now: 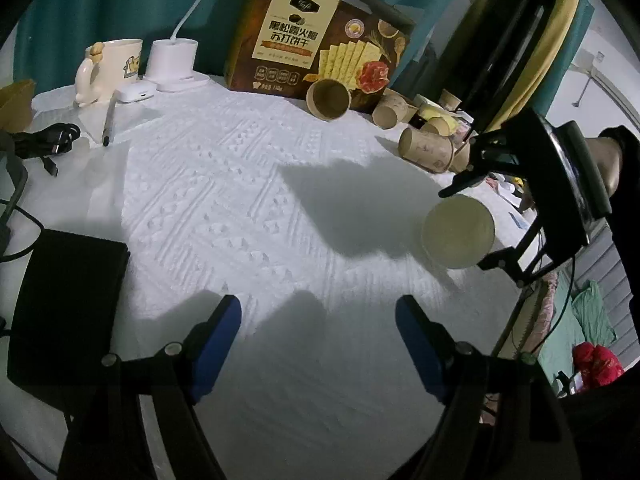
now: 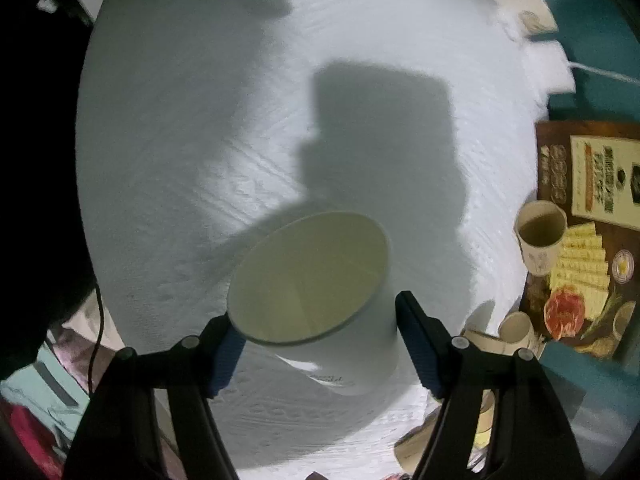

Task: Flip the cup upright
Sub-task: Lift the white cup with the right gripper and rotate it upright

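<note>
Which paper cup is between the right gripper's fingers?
The white-lined cup standing mouth-up on the white cloth, apart from the brown cups lying by the cracker box.

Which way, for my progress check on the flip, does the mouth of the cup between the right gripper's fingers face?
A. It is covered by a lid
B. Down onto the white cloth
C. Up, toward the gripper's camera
C: in the right wrist view the cup shows its open rim and hollow inside, mouth up toward the camera, between the fingers of the right gripper.
</note>
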`<state>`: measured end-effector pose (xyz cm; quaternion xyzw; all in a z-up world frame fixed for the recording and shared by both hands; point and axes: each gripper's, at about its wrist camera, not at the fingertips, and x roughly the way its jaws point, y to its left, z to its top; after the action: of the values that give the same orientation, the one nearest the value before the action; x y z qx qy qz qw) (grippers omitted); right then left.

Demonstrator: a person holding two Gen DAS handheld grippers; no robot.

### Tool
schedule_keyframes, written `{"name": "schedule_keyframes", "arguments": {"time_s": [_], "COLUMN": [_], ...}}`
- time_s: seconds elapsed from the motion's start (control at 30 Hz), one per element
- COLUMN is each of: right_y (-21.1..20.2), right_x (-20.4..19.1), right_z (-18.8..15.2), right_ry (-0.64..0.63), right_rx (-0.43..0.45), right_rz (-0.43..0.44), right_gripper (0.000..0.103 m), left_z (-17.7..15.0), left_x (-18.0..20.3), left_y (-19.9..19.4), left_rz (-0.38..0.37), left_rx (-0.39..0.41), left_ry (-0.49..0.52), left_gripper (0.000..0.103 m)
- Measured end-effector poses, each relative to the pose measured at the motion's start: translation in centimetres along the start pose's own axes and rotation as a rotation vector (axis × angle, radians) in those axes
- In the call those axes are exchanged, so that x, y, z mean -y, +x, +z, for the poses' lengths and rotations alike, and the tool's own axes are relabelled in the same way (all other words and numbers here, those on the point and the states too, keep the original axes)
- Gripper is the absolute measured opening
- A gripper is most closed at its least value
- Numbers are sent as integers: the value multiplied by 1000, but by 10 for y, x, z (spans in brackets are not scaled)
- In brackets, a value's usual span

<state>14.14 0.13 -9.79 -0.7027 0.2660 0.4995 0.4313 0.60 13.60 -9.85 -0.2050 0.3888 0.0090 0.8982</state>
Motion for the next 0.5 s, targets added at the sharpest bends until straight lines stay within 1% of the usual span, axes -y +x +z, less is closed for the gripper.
{"name": "schedule_keyframes", "arguments": {"time_s": [0.07,0.23,0.3,0.37,0.4,0.5], "right_y": [-3,-18,-19,-21,-23,-26], "right_x": [9,24,30,32,32,31], "right_z": [-5,-24,-31,-37,-39,-46], "right_ry": [50,254,357,499,547,732], "right_rx": [31,167,233,309,349,494], "right_rz": [-4,3,2,-25,-25,-17], "right_gripper": [69,69,69,69,69,69], "left_z": [0,3,5,7,8,12], "left_x": [1,8,11,13,13,11], "left_y": [1,5,6,7,7,7], "left_rz": [2,-6,-3,-7,-10,-3], "left_rx": [2,3,8,16,19,34], "left_ry": [-3,-7,-6,-19,-27,-68], "left_gripper": [80,80,80,80,80,80]}}
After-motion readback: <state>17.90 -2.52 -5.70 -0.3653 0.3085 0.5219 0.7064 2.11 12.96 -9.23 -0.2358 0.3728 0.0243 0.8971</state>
